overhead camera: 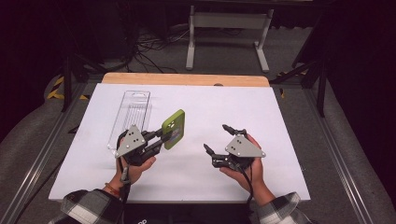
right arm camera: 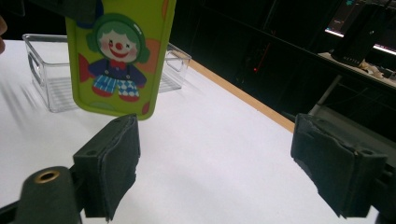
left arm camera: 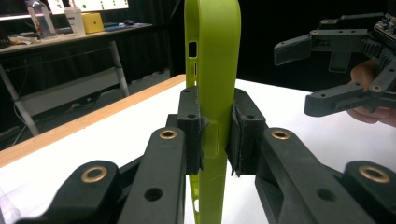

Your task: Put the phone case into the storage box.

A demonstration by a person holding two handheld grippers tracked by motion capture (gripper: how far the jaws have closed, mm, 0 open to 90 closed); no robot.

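Phone case standing on end above the white table in the high view, long axis upright, clamped in the left gripper; right gripper waiting wide apart and empty, well to the right, open board between.

Looking along the left gripper view: pads pressing both faces of the green case, right gripper beyond.

Facing the clown print in the right gripper view: case ahead-left, clear tray behind it, jaws spread, table edge to the right.
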